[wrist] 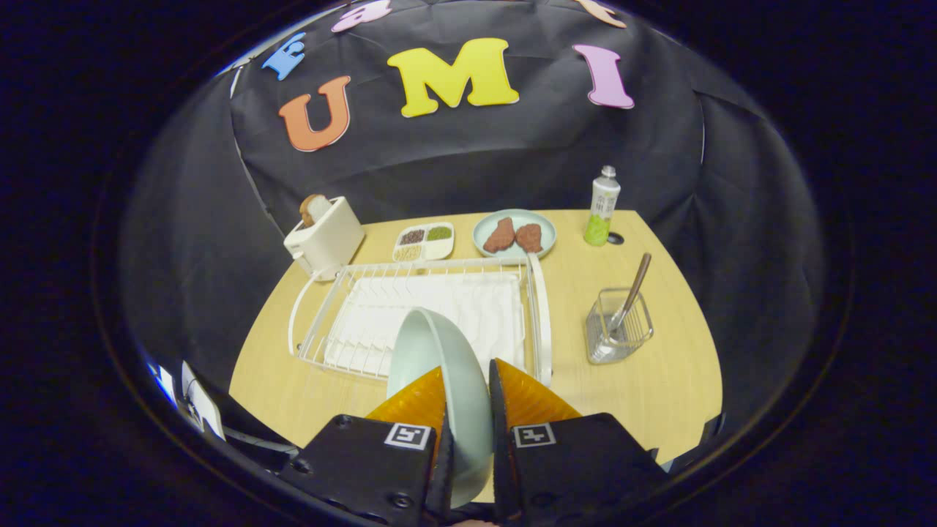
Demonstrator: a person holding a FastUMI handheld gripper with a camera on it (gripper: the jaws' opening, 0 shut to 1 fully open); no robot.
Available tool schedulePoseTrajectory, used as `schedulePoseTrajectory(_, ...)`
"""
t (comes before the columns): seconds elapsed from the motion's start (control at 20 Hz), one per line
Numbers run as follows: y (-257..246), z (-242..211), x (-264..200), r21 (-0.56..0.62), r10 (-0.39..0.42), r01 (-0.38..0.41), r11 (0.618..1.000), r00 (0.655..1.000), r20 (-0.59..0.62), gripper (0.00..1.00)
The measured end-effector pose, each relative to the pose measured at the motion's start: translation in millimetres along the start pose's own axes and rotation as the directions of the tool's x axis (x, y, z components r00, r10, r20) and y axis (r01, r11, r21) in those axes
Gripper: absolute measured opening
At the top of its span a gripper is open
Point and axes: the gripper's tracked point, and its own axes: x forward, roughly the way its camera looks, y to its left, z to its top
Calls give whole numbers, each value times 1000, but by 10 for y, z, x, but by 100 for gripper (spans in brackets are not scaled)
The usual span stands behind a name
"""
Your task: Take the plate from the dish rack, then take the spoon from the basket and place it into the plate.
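Clamped edge-on between the tool's (468, 410) orange fingers (527, 399), the plate (439, 366) hangs over the dish rack (432, 315), its lower rim hidden. Spoon (631, 293) stands in the basket (618, 335), bowl indistinct.

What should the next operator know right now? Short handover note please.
Gripper: fingers shut on the pale green round plate, held on edge between them, above the near rim of the white wire dish rack.
Brown-handled spoon: standing in the clear basket, beyond the fingers, beside the rack on the wooden table.
Done: plate out of the rack.
Left: set the plate down, fetch the spoon, put it in the plate.
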Motion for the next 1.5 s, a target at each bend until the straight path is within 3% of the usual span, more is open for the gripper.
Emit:
schedulePoseTrajectory(0.3,-105,-874,463,141,103,-85,986,987,-127,27)
schedulePoseTrajectory(0.55,-148,-935,768,244,189,-152,958,972,-137,28)
schedulePoseTrajectory(0.7,-298,-923,828,224,137,-105,969,982,-130,31)
schedulePoseTrajectory(0.75,-326,-892,842,221,128,-99,970,984,-121,38)
schedulePoseTrajectory(0.9,-370,-837,849,193,115,-97,976,990,-82,49)
schedulePoseTrajectory(1.05,-454,-773,749,132,83,-81,988,996,-11,61)
schedulePoseTrajectory(1.25,-609,-595,502,45,21,-29,999,985,172,63)
schedulePoseTrajectory(1.3,-649,-523,398,11,0,-3,1000,973,232,63)
schedulePoseTrajectory(1.5,-890,-315,-20,-74,-92,142,987,881,465,90)
